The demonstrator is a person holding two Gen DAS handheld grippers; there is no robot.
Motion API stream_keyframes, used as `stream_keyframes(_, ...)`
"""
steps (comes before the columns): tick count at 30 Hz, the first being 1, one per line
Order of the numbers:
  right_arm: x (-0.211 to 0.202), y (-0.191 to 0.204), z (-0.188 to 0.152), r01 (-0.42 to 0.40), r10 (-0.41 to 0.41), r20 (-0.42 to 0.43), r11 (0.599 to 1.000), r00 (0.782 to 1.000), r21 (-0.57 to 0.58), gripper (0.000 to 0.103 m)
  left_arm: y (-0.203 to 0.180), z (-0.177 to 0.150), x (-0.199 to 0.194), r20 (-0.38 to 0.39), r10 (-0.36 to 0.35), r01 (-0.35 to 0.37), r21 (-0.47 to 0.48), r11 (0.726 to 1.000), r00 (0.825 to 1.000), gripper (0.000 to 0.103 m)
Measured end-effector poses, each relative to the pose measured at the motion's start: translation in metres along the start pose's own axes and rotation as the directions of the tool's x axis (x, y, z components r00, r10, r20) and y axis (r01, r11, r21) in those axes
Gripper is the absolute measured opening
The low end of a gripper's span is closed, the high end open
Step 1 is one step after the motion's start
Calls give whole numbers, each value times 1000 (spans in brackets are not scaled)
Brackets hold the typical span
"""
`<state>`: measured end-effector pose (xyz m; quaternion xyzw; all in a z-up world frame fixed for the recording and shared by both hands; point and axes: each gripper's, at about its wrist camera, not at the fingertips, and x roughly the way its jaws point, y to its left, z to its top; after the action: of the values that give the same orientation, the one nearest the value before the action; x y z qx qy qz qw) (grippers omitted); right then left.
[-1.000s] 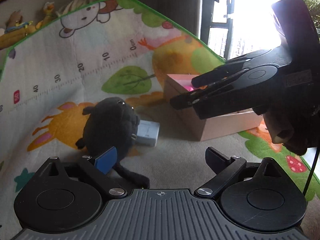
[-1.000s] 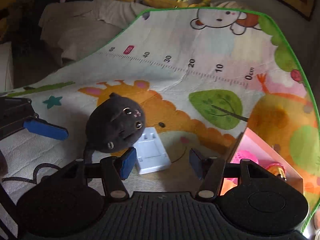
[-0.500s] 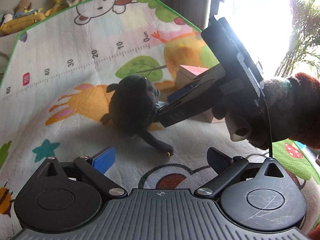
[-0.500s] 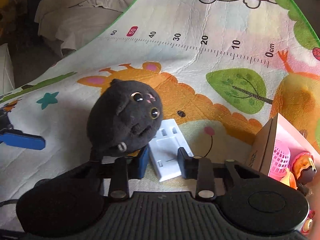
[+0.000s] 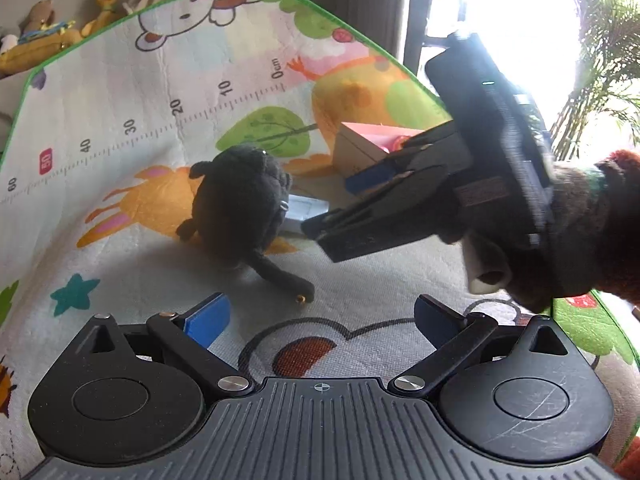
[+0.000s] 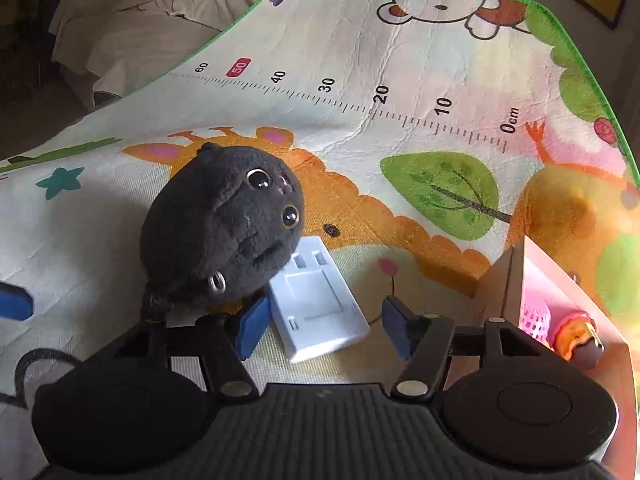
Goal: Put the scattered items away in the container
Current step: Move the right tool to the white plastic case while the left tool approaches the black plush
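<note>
White and flat, the plastic rectangular piece (image 6: 318, 300) is lying on the colourful cartoon play mat (image 6: 360, 48) against the round black plush cat (image 6: 224, 224), between the right tongs (image 6: 320, 324), which have just been opening. Left tongs (image 5: 320, 318) are gaping empty; the pink-lined cardboard box (image 6: 516, 284) is sitting near.

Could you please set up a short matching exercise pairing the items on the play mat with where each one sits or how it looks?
Things:
1. black plush toy
2. white plastic piece
3. cardboard box
4. right gripper

Descriptions:
A. flat on the mat, between open blue pads
B. at the right edge, pink inside, holding toys
C. round, lying against the white piece
D. jaws apart, just reopened

Pairs: 1-C, 2-A, 3-B, 4-D
</note>
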<state>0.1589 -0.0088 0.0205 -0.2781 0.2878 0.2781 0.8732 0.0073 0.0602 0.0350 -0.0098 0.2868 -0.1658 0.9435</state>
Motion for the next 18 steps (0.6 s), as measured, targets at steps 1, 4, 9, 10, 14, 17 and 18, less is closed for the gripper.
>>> stream_keyframes(1,3,-1,3,-4,4,3,1000,1000,6,65,-1,0,-1,-2,3,-3,6,1000,1000,101)
stream_keyframes(4,2,-10,8,-76,78,-34,995,996,69,53,-1,-2,-4,-16,30,-30,24,999,999,101)
stream_keyframes(9,-46,-8,-30,-137,139,-30,989,990,58,47,13,-5,-11,-28,51,-52,-8,999,998,101)
stream_keyframes(10,-60,-7,-42,-140,142,-31,989,989,48,47,14,-5,-13,-24,46,-47,-15,999,999,101)
stream_keyframes(14,-112,-14,-91,-144,147,-46,987,988,68,48,13,-5,-14,-12,17,-18,-17,1000,1000,101)
stream_keyframes(17,-137,-18,-123,-106,114,-80,990,990,88,50,3,-6,-10,-22,-10,10,-2,1000,1000,101)
stream_keyframes(18,-144,-19,-131,-86,93,-73,992,993,94,54,-1,-6,-8,-27,-23,23,5,1000,999,101)
